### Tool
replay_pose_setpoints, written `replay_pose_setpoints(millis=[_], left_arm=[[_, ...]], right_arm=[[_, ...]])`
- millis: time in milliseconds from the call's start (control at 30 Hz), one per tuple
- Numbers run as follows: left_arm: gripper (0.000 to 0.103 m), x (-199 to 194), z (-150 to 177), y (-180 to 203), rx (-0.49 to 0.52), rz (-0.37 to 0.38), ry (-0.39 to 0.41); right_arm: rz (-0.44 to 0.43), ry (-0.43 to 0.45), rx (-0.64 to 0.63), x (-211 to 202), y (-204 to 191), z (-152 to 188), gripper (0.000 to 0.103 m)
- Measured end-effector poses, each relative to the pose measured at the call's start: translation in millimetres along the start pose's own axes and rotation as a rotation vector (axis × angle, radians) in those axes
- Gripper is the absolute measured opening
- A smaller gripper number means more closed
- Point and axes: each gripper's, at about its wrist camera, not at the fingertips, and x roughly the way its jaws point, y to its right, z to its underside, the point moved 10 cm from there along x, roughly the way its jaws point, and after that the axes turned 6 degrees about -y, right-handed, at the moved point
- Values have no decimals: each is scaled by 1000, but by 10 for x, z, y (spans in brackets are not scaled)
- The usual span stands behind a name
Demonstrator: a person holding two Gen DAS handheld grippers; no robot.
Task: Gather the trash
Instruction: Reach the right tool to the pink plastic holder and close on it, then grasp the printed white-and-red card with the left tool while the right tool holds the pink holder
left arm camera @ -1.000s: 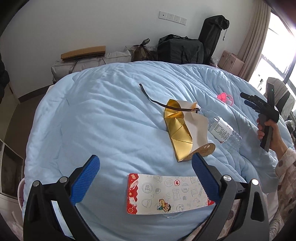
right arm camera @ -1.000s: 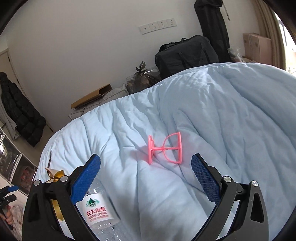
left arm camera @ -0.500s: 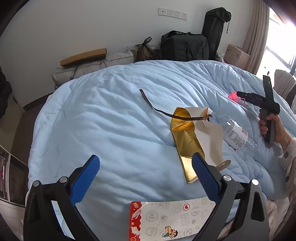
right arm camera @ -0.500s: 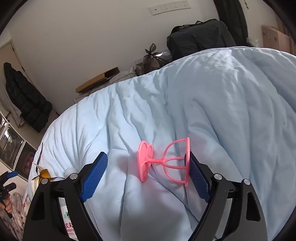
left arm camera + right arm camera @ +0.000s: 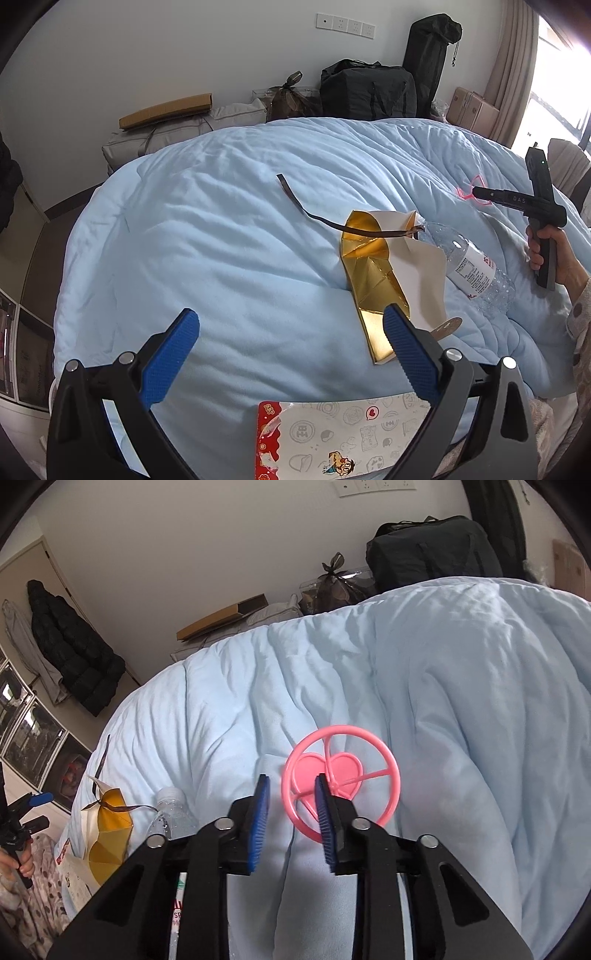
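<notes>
A pink plastic stand with a heart base point(image 5: 341, 775) lies on the light blue duvet point(image 5: 461, 701). My right gripper point(image 5: 291, 812) is at it, jaws narrowed but a gap still between them; the right fingertip point(image 5: 322, 805) is against the pink ring, which is not clamped. In the left wrist view my left gripper point(image 5: 291, 350) is open and empty above the duvet point(image 5: 221, 240), with a printed red-and-white wrapper point(image 5: 340, 435) below it, a gold and white paper box point(image 5: 373, 273) with a brown ribbon point(image 5: 295, 201), and a clear water bottle point(image 5: 476, 269) to the right.
Black bags point(image 5: 369, 92), a cardboard box point(image 5: 166, 110) and grey bundles stand along the far wall. A dark coat point(image 5: 70, 650) hangs at left. Beige boxes point(image 5: 472, 110) sit by the curtain. The bottle point(image 5: 171, 812) and the box point(image 5: 107, 830) lie left of my right gripper.
My right gripper moved in onto the pink stand and its jaws narrowed from wide open. My left gripper drew back, so the wrapper slid lower in its view.
</notes>
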Motion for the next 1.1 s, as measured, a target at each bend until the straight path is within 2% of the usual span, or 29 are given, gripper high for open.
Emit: replay_pose_setpoints(millis=[133,333,600,833,1033,1100], left_arm=[[98,-36,3,19,1,10,-1],[98,-171,9,14,3,24,23],[98,-397,161,-26,4,58,46],[98,-339,557,-72,26,127,-24],[98,-316,1014,31,38,218,-84],[98,-294,1120,57,55,222,-93]], right_arm=[[104,-9,1,-13,79,-2,4],[190,23,1,-283,20,56,4],[183,150,-25,-1034,-602,314,4],[150,161,-54,-1408,-1195,805,4],[150,154,-70,-1608,-1527,1164,4],[152,157,-77,-1650,-1613,1251,4]])
